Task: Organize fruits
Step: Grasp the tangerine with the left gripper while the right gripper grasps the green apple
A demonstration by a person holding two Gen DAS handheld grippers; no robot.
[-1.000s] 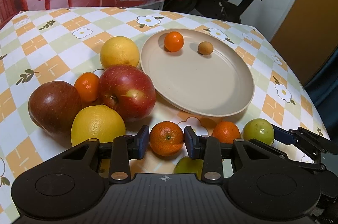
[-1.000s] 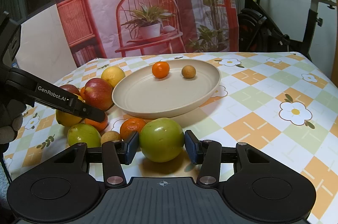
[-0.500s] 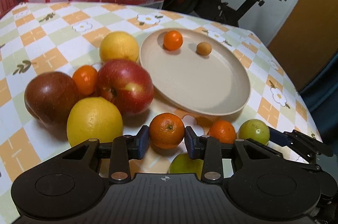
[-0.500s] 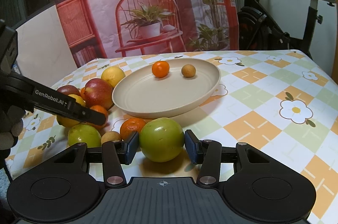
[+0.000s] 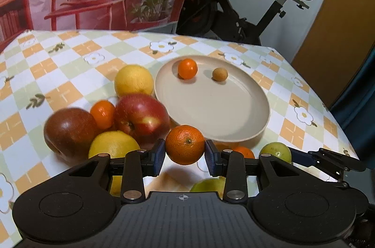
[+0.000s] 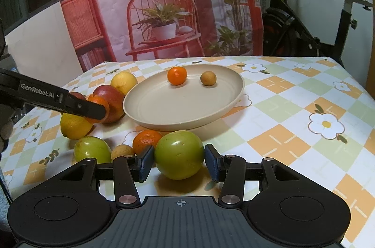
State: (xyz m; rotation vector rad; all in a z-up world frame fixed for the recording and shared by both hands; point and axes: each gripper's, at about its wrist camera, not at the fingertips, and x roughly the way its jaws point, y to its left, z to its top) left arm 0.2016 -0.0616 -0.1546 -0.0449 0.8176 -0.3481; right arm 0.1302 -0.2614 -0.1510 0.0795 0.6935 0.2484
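The left gripper (image 5: 185, 153) pinches a tangerine (image 5: 185, 145) between its two blue pads, and the fruit hangs clear of the tablecloth (image 5: 58, 74), just near of the plate (image 5: 234, 128). The right gripper (image 6: 179, 161) has its pads pressed against both sides of a green apple (image 6: 179, 154), which sits on the cloth near the front edge of the plate.

In the left view, to the left of the held tangerine lie a lemon (image 5: 112, 147), a red apple (image 5: 143, 116), a darker red apple (image 5: 70, 131), a small orange (image 5: 102, 113) between the two apples, and a second lemon (image 5: 133, 80) farther off, touching the plate's left rim. On the far part of the plate rest a small tangerine (image 5: 187, 68) and, just right of it, a small brown fruit (image 5: 219, 74).

In the right view, another tangerine (image 6: 145, 140), a small tan fruit (image 6: 121, 151) and a second green fruit (image 6: 92, 149) lie just left of the gripped apple. An exercise bike (image 6: 304, 20) stands beyond the table on the right.
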